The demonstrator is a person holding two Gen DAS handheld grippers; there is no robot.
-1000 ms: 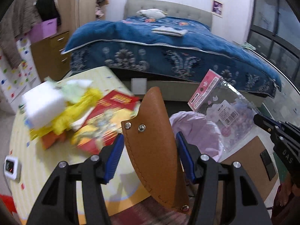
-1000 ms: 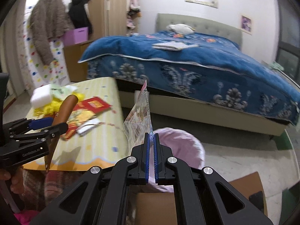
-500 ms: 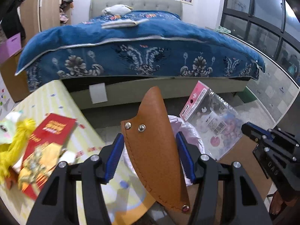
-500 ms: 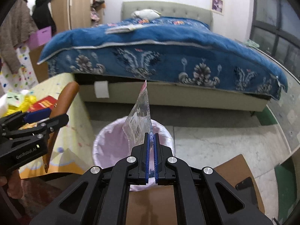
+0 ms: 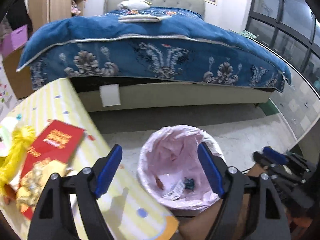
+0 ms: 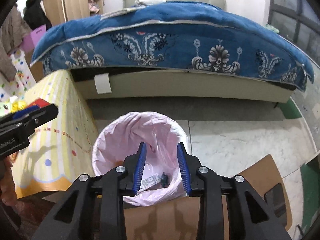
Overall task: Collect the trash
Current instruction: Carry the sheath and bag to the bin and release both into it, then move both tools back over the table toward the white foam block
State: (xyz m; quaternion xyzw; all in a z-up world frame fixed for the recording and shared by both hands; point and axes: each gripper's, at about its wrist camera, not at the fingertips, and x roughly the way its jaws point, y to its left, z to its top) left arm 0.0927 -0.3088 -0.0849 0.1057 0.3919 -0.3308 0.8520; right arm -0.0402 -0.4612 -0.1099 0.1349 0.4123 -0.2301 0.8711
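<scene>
Table (image 5: 66, 108) w/ red booklet (image 5: 58, 142) and yellow scrap (image 5: 14, 150) sits at your left. Left gripper (image 5: 160, 170) hangs over the pink-lined bin (image 5: 152, 150), jaws spread wide, nothing between them. Right gripper (image 6: 161, 168) is also above the bin, jaws apart, empty. Trash bits (image 6: 154, 180) lie at the bin's bottom.

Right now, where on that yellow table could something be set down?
The yellow table is bare along its edge nearest the pink-lined bin, from the bed-side corner down to the orange border. Its far left is crowded: red booklet and yellow fluff. The marble floor right of the bin is bare.
</scene>
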